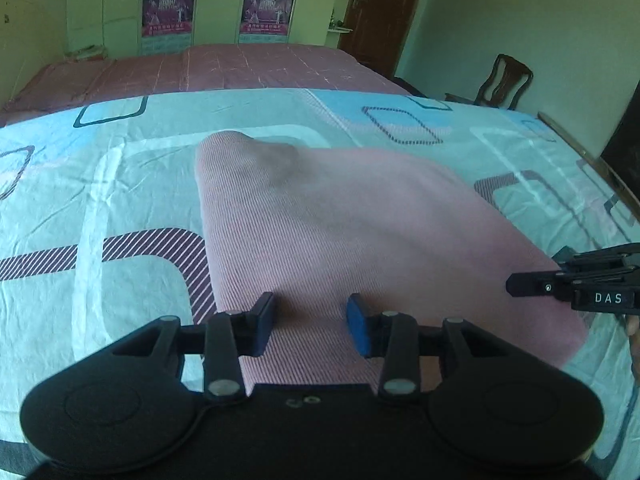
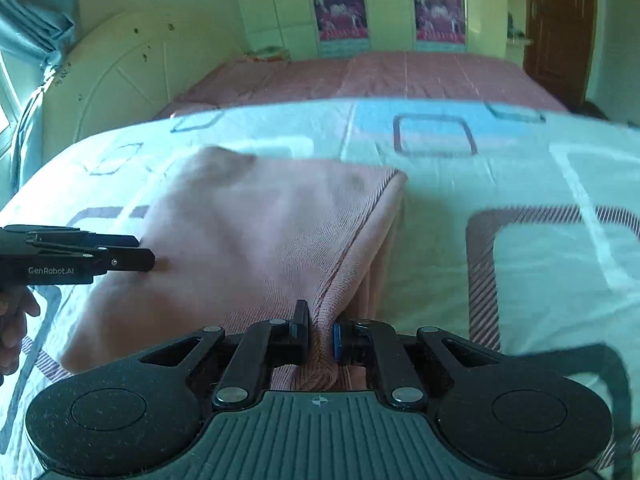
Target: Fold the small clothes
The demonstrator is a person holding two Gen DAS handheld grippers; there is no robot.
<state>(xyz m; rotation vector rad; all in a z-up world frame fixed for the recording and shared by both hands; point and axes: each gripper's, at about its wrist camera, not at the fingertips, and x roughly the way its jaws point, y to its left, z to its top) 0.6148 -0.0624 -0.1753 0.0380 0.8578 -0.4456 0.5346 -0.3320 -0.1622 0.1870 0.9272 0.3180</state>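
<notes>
A pink ribbed garment (image 1: pixel 340 224) lies partly folded on the light-blue patterned bedsheet (image 1: pixel 100 184). My left gripper (image 1: pixel 310 316) stands open at its near edge, the pads apart with the cloth lying flat between and under them. In the right wrist view the same garment (image 2: pixel 248 224) has a doubled edge running toward me. My right gripper (image 2: pixel 320 330) is shut on that bunched edge at the near right corner. The right gripper (image 1: pixel 520 285) also shows at the garment's right side, and the left gripper (image 2: pixel 148 260) at its left side.
Behind the sheet lies a second bed with a pink cover (image 1: pixel 240 68). A wardrobe with posters (image 1: pixel 216 4) stands at the back, a wooden chair (image 1: pixel 504 80) and a brown door (image 1: pixel 380 8) at the right. A cream headboard (image 2: pixel 120 80) and a curtain (image 2: pixel 36 12) are at the left.
</notes>
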